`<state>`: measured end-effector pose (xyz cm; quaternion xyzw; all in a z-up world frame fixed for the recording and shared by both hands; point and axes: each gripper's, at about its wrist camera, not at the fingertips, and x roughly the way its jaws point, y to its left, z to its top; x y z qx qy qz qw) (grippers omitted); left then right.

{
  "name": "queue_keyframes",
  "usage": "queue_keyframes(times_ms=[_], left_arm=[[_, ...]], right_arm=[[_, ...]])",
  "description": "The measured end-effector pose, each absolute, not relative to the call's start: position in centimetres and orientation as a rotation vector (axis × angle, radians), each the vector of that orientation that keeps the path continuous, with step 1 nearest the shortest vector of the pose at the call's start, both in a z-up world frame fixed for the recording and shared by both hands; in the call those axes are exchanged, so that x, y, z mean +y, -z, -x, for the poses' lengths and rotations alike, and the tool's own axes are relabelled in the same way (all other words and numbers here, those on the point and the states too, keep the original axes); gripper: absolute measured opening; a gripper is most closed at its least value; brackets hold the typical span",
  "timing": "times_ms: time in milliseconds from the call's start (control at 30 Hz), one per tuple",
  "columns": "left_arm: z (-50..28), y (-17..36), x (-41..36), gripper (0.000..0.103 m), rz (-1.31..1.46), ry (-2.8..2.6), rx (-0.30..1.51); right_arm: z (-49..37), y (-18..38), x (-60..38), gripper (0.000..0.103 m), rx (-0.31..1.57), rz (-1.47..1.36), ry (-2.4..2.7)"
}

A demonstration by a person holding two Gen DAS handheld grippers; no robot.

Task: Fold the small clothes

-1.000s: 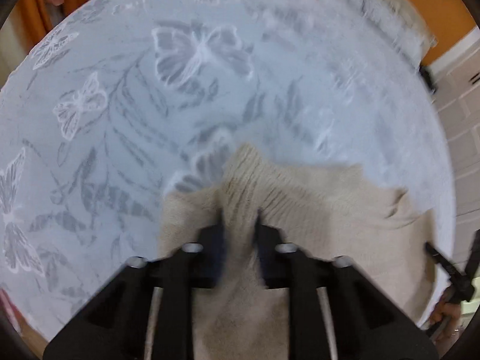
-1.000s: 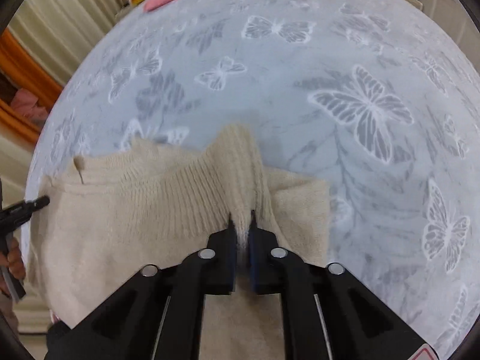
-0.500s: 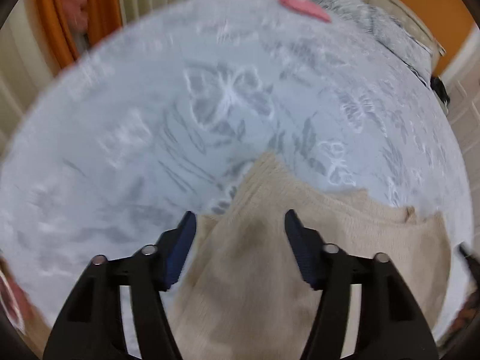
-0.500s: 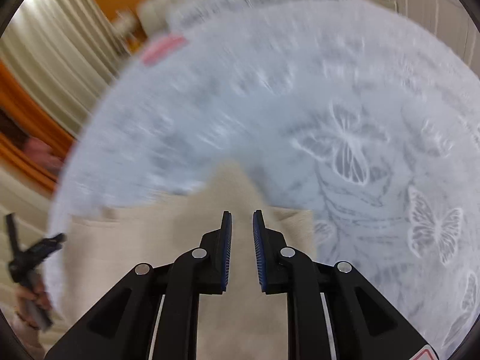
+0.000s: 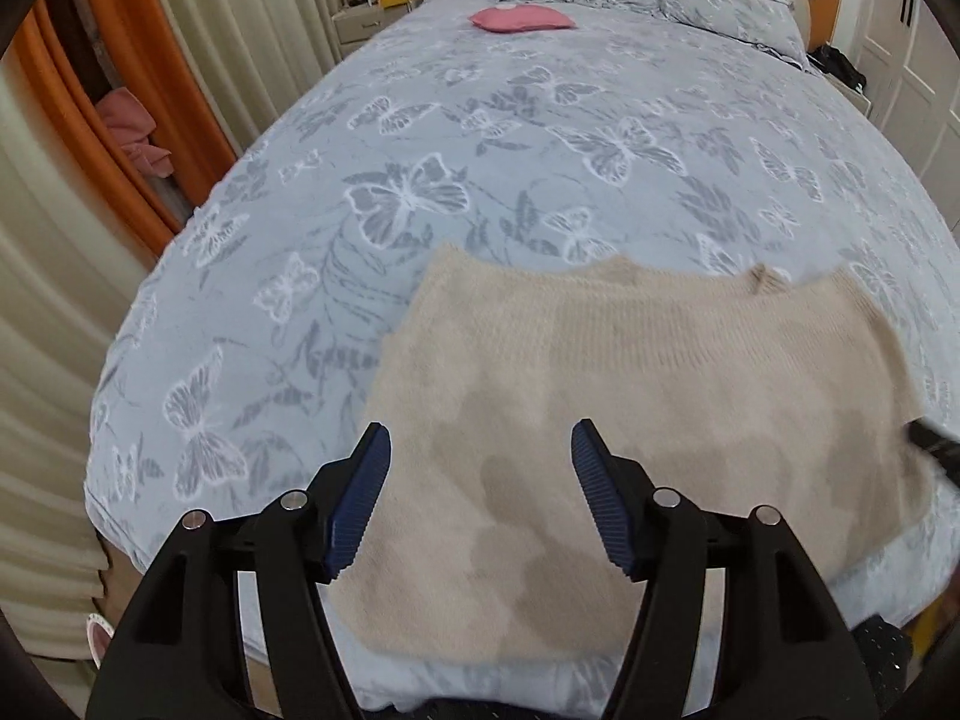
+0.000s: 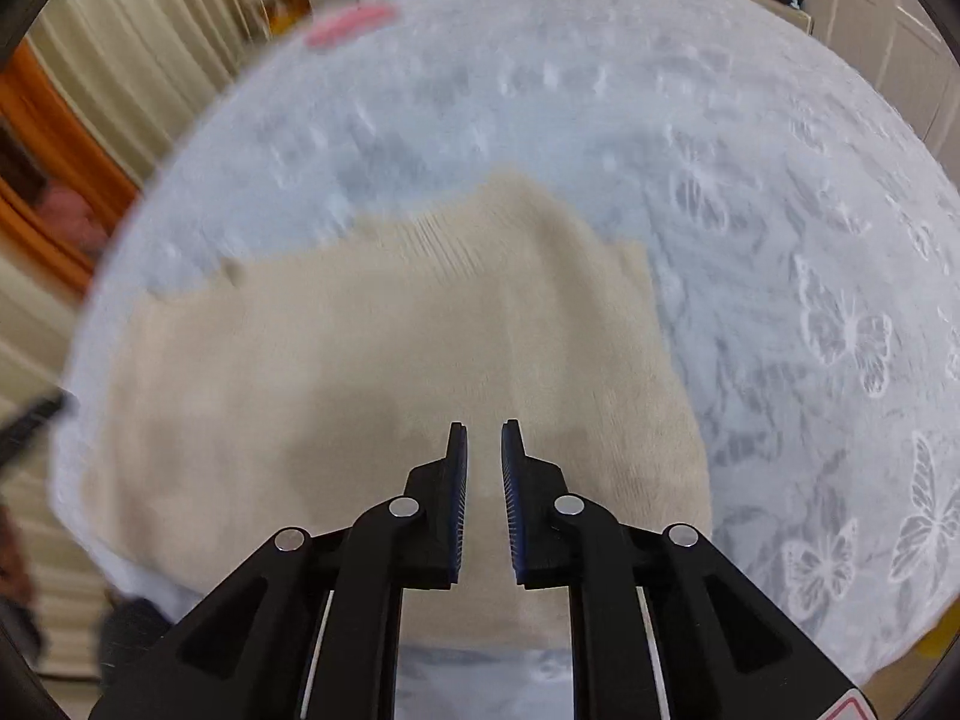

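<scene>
already folded once, a beige knit sweater (image 5: 630,396) lies flat near the bed's (image 5: 480,138) front edge. left claw (image 5: 480,492) hangs wide open above it; right claw (image 6: 483,501) is closing on nothing. more folding probably remains.

A beige sweater (image 5: 630,396) of matt, fuzzy ribbed knit is seen on a soft, matt bedspread (image 5: 480,168) printed with butterflies. The left gripper (image 5: 480,450) is made of matt black plastic, with finely ribbed blue pads (image 5: 360,498) and shiny metal pins; the right gripper (image 6: 483,438) is built alike. Pleated cream curtains (image 5: 54,300) look like smooth cloth.
</scene>
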<state>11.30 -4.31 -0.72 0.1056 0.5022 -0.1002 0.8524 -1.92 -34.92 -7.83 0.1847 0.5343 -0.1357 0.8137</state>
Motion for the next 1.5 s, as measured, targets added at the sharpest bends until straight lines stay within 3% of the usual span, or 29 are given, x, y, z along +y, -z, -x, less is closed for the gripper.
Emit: queue_keyframes(times_ms=[67,233,367,533,733,900,1100,1167,1267,1500], left_arm=[[-10.7,0.7,-4.4,0.061,-0.224,0.213,1.06],[-9.6,0.3,-3.7,0.061,-0.244,0.194,1.045],[-9.2,0.9,-3.1,0.061,-0.224,0.193,1.073],[-9.1,1.3,-2.4,0.061,-0.197,0.2,1.091],[-9.4,2.0,-1.7,0.061,-0.202,0.205,1.098],[-9.8,2.6,-0.9,0.061,-0.189,0.2,1.109],[-10.5,3.3,0.7,0.061,-0.177,0.179,1.12],[-10.8,3.7,0.9,0.061,-0.177,0.174,1.125],[-10.9,3.9,1.2,0.061,-0.177,0.168,1.131],[-10.9,4.3,1.9,0.067,-0.181,0.147,1.127]], right_arm=[[1.9,10.9,-35.1,0.01,1.242,-0.404,0.299],[3.4,5.2,-34.6,0.013,1.048,-0.591,0.233],[0.3,4.4,-31.1,0.013,1.045,-0.519,0.166],[-3.3,11.1,-28.4,0.015,1.236,-0.406,0.172],[-5.6,5.2,-25.4,0.015,1.102,-0.38,0.082],[-9.8,11.2,-22.7,0.015,1.275,-0.316,0.055],[-10.5,5.4,-19.7,0.015,1.159,-0.274,-0.003],[-11.1,5.7,-18.4,0.015,1.172,-0.257,-0.026],[-12.4,10.7,-17.3,0.014,1.289,-0.23,-0.029],[-11.3,6.5,-18.1,0.014,1.194,-0.278,-0.037]])
